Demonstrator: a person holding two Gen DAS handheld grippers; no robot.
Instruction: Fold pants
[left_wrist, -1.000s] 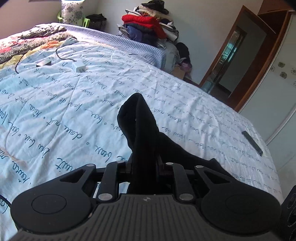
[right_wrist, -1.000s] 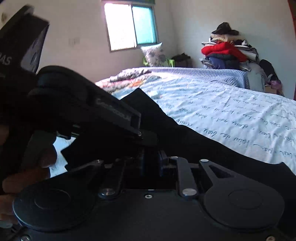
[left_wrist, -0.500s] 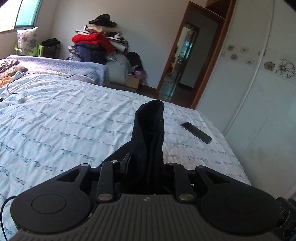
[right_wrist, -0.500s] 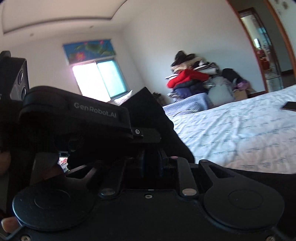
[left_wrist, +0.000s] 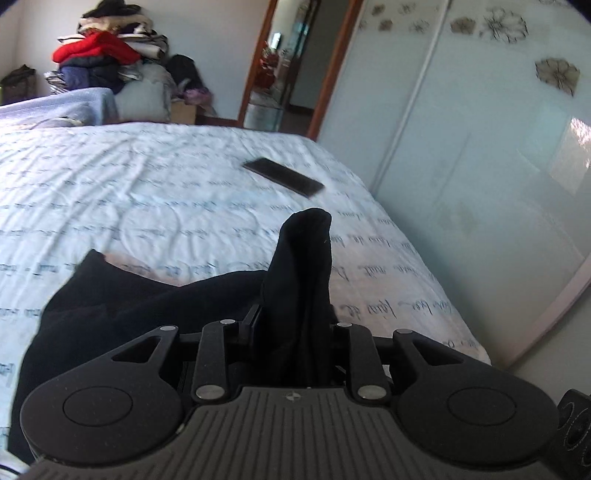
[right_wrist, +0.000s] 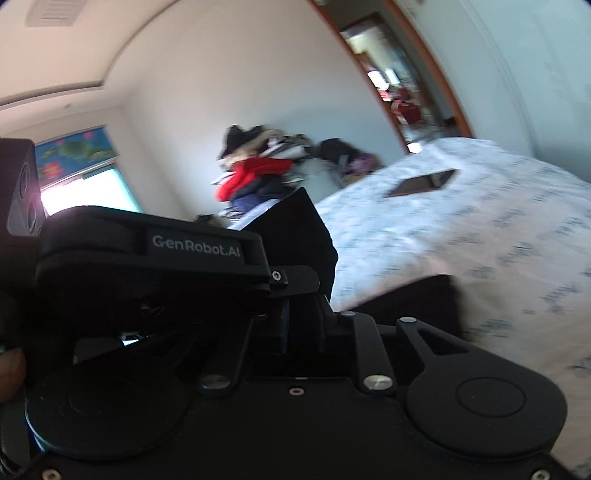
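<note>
Both grippers clamp black fabric pants (left_wrist: 122, 295): left gripper (left_wrist: 291, 325) pinches a bunched end standing upright, right gripper (right_wrist: 301, 317) another edge. Rest drapes over near white script-printed bedspread (left_wrist: 147, 192), likely lifted for folding. Dark phone (left_wrist: 284, 176) lies far right.

"GenRobot.AI" in pale letters on the left gripper (right_wrist: 295, 314) body; bedspread (left_wrist: 155, 192) script unreadable

One pants (left_wrist: 155, 295), one phone (left_wrist: 283, 177)
</note>
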